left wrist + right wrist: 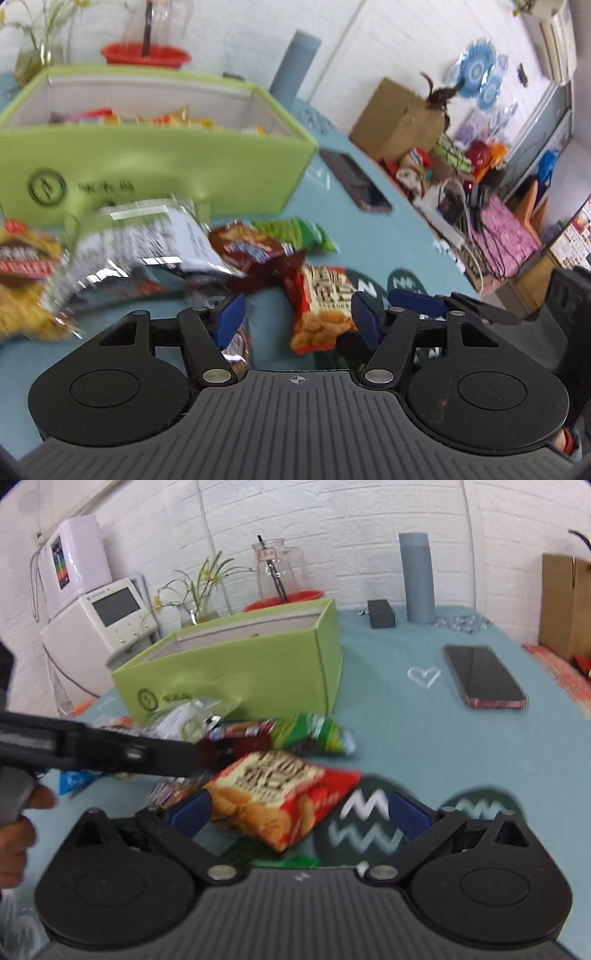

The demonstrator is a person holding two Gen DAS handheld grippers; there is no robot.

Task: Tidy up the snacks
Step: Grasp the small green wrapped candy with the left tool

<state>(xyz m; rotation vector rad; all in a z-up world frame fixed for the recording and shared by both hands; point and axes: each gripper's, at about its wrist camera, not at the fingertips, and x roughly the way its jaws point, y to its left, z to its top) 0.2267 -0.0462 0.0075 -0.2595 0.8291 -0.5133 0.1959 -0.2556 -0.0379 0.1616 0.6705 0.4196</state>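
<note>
A green box (155,162) stands on the blue table and holds several snack packets; it also shows in the right wrist view (240,664). Loose packets lie in front of it: a red cracker packet (321,310) (284,794), a brown packet (251,247) (243,734), a green packet (295,232) (317,731), a silver packet (136,251) and a yellow one (22,280). My left gripper (297,319) is open and empty, its jaws either side of the red packet. My right gripper (301,810) is open and empty over the same packet. The left gripper's body (99,749) crosses the right view.
A phone (356,182) (484,675) lies on the table right of the box. A grey cylinder (417,578), a black block (381,613), a glass jug (277,572) and a plant vase (199,605) stand at the back. A cardboard box (399,118) and clutter sit beyond the table's right edge.
</note>
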